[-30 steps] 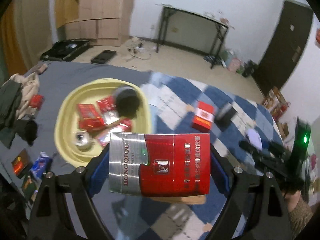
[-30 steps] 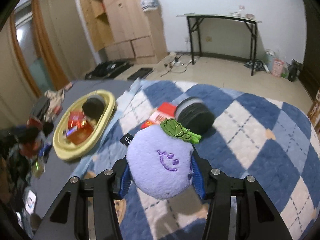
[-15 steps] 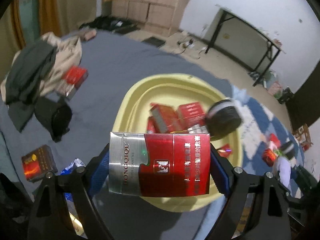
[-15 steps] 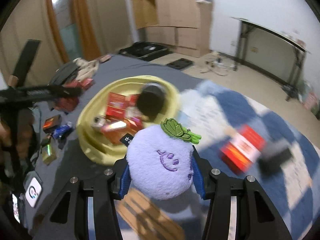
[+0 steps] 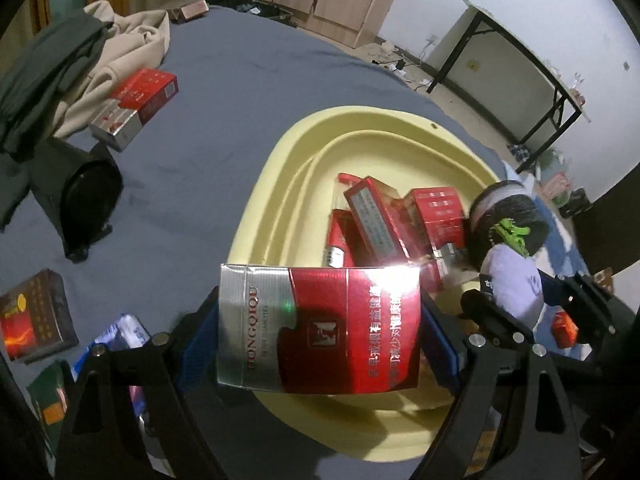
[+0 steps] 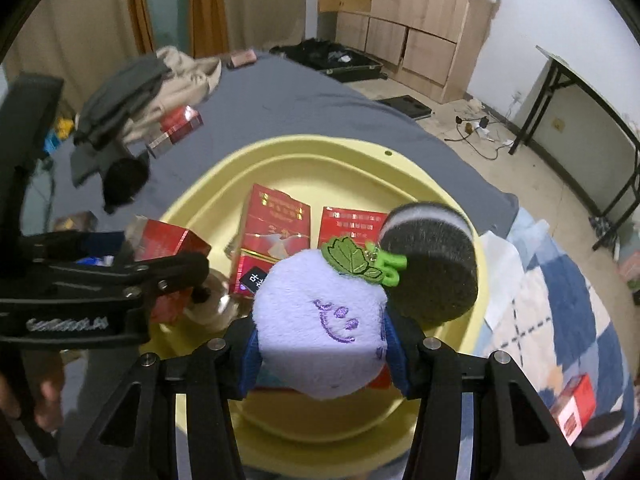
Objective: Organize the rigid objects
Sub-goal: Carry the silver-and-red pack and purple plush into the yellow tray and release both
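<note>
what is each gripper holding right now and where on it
The left gripper holds a red and silver cigarette pack by its two short ends. The right gripper squeezes a purple plush toy at its sides.

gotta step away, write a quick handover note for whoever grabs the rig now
Left hand-held gripper: shut on a red and silver cigarette pack, above the yellow basin.
Right hand-held gripper: shut on a purple plush toy, also over the basin.
Done: several red packs and a dark round plush lie in the basin.
Left: release both; gather packs on the grey sheet and checkered blanket.
</note>
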A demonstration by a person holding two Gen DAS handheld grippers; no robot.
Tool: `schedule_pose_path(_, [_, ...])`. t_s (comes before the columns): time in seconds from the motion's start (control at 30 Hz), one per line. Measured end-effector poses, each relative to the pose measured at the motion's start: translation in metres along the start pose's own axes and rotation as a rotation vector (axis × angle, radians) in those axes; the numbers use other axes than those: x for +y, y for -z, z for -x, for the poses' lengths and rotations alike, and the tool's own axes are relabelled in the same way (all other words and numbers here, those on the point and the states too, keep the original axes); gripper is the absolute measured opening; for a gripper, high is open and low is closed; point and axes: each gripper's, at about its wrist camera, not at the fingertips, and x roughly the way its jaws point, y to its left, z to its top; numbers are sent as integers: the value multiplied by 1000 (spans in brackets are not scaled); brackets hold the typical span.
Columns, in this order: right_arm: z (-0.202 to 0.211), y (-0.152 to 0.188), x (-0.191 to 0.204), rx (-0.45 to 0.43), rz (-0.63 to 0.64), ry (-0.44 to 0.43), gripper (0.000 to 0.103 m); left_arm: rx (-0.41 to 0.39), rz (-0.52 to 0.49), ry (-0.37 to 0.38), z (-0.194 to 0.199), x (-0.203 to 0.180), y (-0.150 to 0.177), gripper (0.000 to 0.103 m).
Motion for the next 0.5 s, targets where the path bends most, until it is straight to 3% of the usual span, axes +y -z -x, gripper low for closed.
schedule_pose_path(0.3, [-37,-7,15,41,40,37,53,-2,92,38,2,15,-3,88])
schedule_pose_path(0.47, [-41,-5,14,57,29,43,58,7,79,55,3,9,-2,99])
schedule_pose_path(0.5, [-40,-4,14,54,29,42,63,5,84,70,4,9,-3,100])
